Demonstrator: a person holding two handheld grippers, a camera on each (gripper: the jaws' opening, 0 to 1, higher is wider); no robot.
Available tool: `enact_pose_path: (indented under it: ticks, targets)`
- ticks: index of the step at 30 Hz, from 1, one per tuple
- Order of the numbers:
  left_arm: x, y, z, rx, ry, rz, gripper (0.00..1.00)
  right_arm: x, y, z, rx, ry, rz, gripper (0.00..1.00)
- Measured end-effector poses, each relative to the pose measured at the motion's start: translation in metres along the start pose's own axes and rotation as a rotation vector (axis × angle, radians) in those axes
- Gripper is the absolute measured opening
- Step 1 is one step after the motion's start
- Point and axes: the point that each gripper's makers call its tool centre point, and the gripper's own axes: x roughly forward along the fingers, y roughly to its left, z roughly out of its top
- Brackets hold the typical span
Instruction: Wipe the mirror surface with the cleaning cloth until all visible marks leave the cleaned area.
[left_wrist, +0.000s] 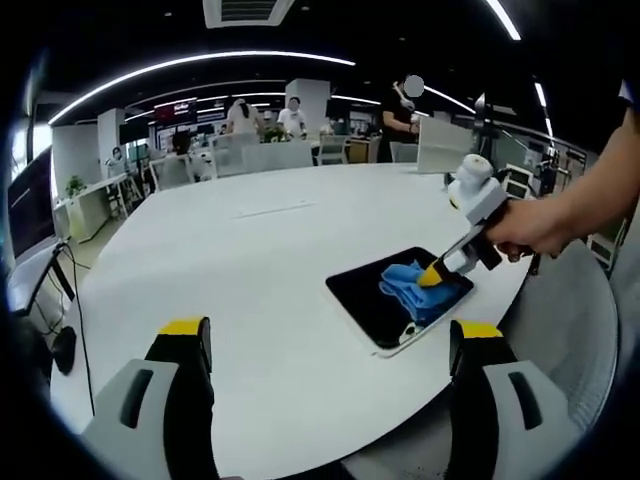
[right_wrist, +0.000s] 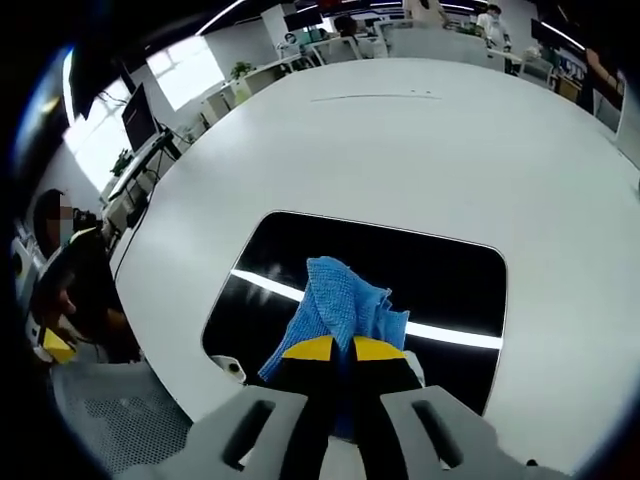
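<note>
A dark rectangular mirror (left_wrist: 375, 293) (right_wrist: 440, 280) lies flat near the edge of the white round table (left_wrist: 260, 260). A blue cleaning cloth (left_wrist: 410, 287) (right_wrist: 340, 300) rests bunched on it. My right gripper (right_wrist: 340, 348) (left_wrist: 432, 275) is shut on the blue cloth, its yellow-tipped jaws pressed together over the fabric on the mirror. A hand holds that gripper, coming in from the right in the left gripper view. My left gripper (left_wrist: 330, 335) is open, jaws wide apart above the table, nothing between them, short of the mirror.
Ceiling lights reflect as a bright streak on the mirror. Office desks, chairs and several people stand beyond the table's far edge (left_wrist: 300, 150). A grey mesh chair (right_wrist: 110, 410) sits below the table's near edge. A monitor (right_wrist: 137, 115) stands at the left.
</note>
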Motion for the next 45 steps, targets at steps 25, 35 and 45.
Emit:
enact_pose_path:
  ticks: [25,35,45]
  targets:
    - [0.000,0.007,0.000,-0.008,0.003,0.008,0.99,0.021,-0.010,0.036,-0.021,-0.009,-0.011,0.00]
    - [-0.003,0.011,-0.002,-0.026,0.002,0.023,0.99,0.026,-0.012,0.046,-0.024,-0.014,-0.011,0.00]
    - [-0.004,0.013,0.001,-0.024,0.000,0.029,0.99,0.033,-0.014,0.057,-0.026,-0.015,-0.015,0.00]
